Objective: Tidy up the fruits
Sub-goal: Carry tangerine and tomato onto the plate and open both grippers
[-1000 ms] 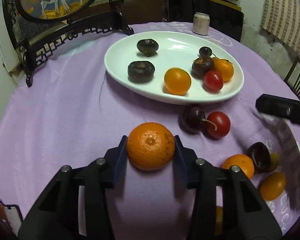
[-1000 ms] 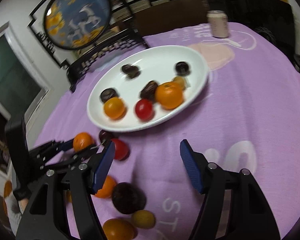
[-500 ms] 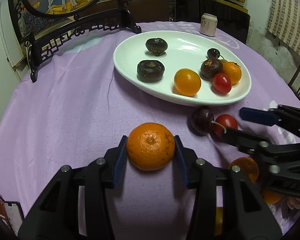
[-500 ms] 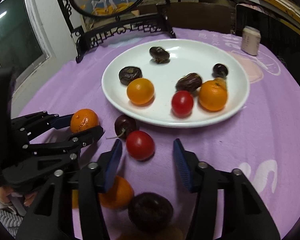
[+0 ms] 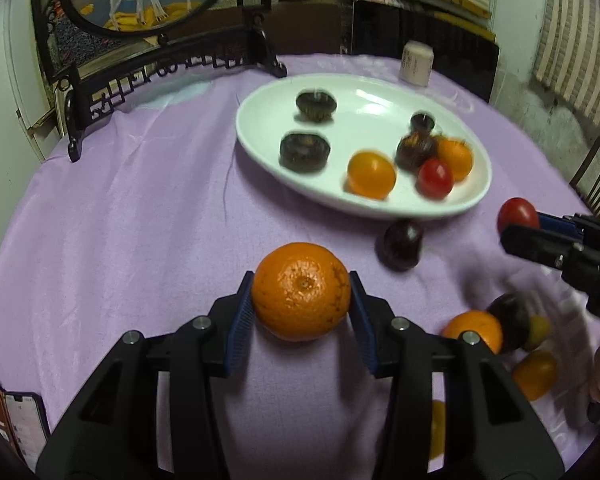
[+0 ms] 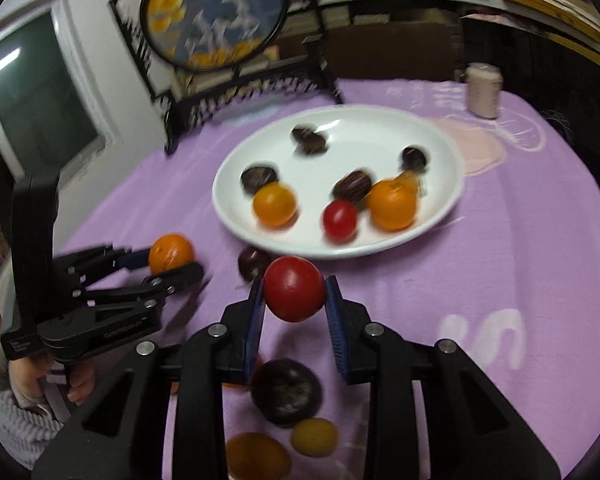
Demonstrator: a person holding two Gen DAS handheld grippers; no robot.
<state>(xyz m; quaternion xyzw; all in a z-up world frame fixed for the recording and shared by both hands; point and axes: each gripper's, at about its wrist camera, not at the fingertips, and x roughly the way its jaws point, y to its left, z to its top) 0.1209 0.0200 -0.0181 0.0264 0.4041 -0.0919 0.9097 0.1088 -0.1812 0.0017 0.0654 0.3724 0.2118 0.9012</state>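
The right gripper was closing its jaws on a red tomato, near the white plate. The left gripper clamped an orange over the purple cloth, left of a dark cherry.

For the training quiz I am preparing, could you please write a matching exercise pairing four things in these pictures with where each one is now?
Things:
1. orange
2. red tomato
3. dark cherry
4. pale can

Places:
A. on the purple cloth, just in front of the white plate
B. between the pads of the left gripper
C. standing on the cloth beyond the plate
D. between the closing pads of the right gripper

Pairs: 1-B, 2-D, 3-A, 4-C
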